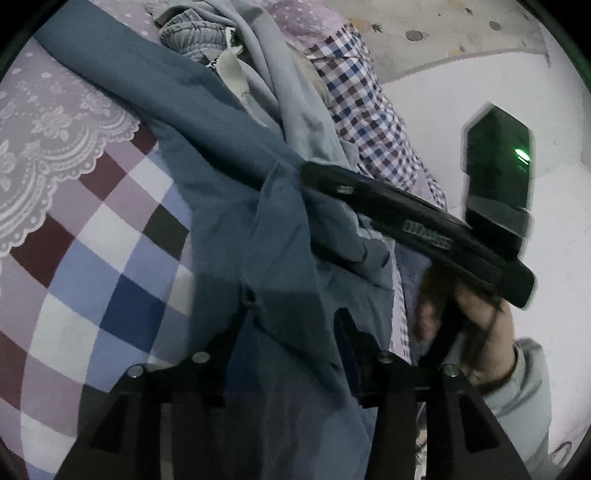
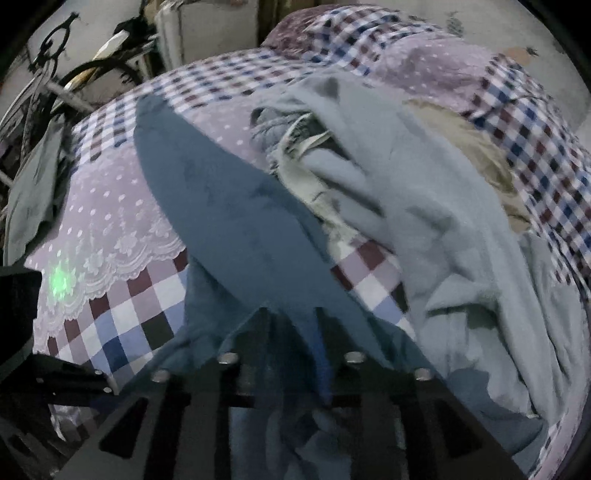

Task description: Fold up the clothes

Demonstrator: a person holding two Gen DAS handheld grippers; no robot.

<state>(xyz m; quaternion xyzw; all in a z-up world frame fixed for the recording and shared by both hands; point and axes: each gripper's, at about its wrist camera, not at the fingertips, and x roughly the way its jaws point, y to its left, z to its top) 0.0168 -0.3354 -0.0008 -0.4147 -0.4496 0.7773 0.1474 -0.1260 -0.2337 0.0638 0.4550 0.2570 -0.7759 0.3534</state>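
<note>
A dark blue garment (image 1: pixel 207 147) stretches across the checked bedspread (image 1: pixel 92 266). My left gripper (image 1: pixel 291 317) is shut on its near edge, cloth bunched between the jaws. My right gripper (image 1: pixel 317 177) shows in the left wrist view as a long black body, its tip buried in the same cloth. In the right wrist view the garment (image 2: pixel 229 214) runs away up-left from my right gripper (image 2: pixel 291 314), which is shut on a pinched fold. A pale blue garment (image 2: pixel 443 221) lies crumpled to the right.
A heap of other clothes (image 1: pixel 207 33) sits at the far end of the bed. A lace-edged lilac cover (image 2: pixel 110 221) lies on the bed's left. Beyond the bed's left edge stands dark clutter (image 2: pixel 55 85). A white wall (image 1: pixel 461 103) lies to the right.
</note>
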